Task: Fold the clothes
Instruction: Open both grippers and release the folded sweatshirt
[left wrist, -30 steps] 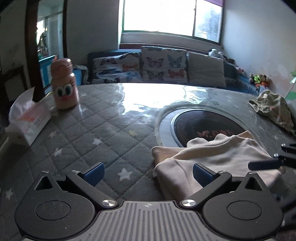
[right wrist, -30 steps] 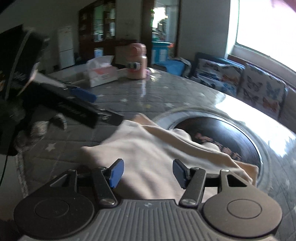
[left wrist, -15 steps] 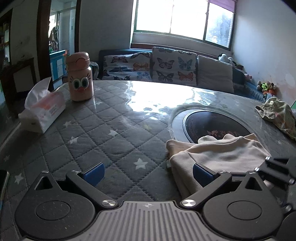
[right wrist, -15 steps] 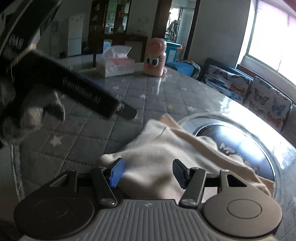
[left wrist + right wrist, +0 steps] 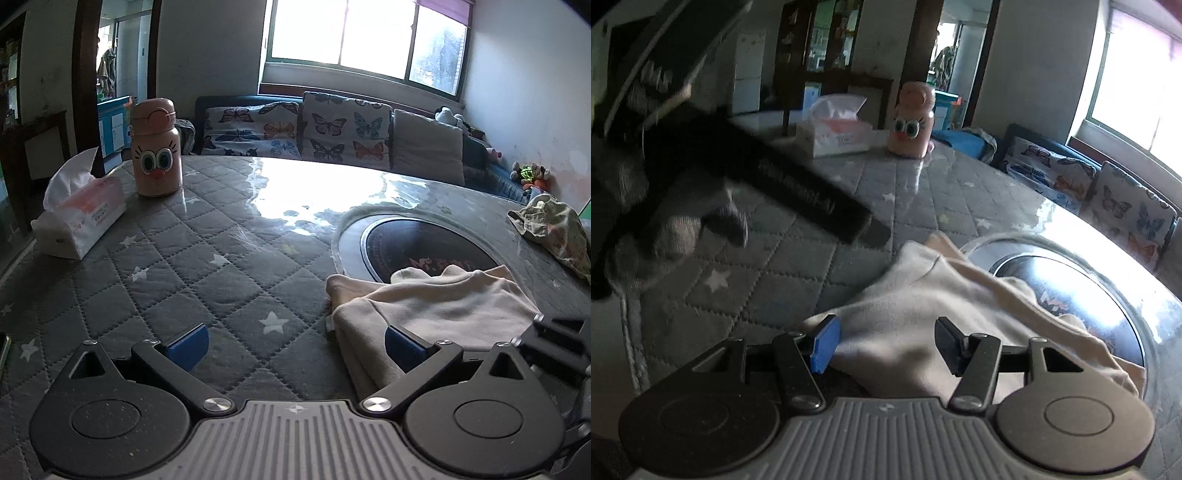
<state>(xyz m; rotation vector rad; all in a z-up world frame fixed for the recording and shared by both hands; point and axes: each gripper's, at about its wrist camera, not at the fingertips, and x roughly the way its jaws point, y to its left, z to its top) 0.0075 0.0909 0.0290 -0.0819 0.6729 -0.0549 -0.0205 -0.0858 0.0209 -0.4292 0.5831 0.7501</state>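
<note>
**Q:** Where's the garment?

**A:** Cream sweatshirt (image 5: 436, 306) lies bunched on the quilted table cover (image 5: 207, 266), at 3 o'clock from my left gripper (image 5: 293, 341), partly over the round hotplate (image 5: 417, 247).

**Q:** Jaws?

**A:** Left gripper wide, nothing between. Right gripper (image 5: 886, 345) half spread, hovering over cloth, pads not pinching.

**Q:** Progress?

**A:** Looks roughly doubled, edges uneven; final folds and squaring remain, I judge. Camouflage cap (image 5: 554, 232) at 2 o'clock untouched. Tissue box (image 5: 79, 218), pink bottle (image 5: 157, 147) at 11.
</note>
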